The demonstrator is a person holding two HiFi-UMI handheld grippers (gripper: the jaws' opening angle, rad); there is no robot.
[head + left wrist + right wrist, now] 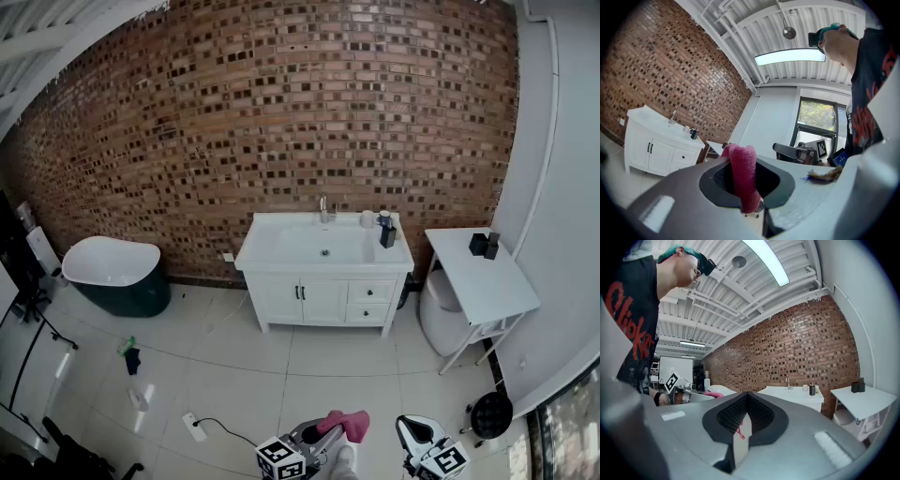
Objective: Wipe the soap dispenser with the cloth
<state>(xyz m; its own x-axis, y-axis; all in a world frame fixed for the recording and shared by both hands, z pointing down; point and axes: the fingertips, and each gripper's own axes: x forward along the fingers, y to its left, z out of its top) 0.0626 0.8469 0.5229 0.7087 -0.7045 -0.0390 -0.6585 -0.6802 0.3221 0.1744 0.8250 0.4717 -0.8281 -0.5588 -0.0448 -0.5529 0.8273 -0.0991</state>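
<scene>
The black soap dispenser [387, 232] stands at the right end of the white vanity [323, 272], far across the floor from both grippers. It also shows small in the left gripper view as the dispenser [693, 133] and in the right gripper view as the dispenser [812, 390]. My left gripper [323, 434] at the bottom edge is shut on a pink cloth [345, 424]; the cloth [743, 176] hangs folded between its jaws. My right gripper [409, 431], beside it, is shut with nothing held [745, 420].
A dark bathtub [117, 272] sits at the left by the brick wall. A white side table [483, 281] with black items [484, 245] stands right of the vanity, a white bin [439, 314] beneath it. A power strip [194, 427] and black stool [490, 412] are on the floor.
</scene>
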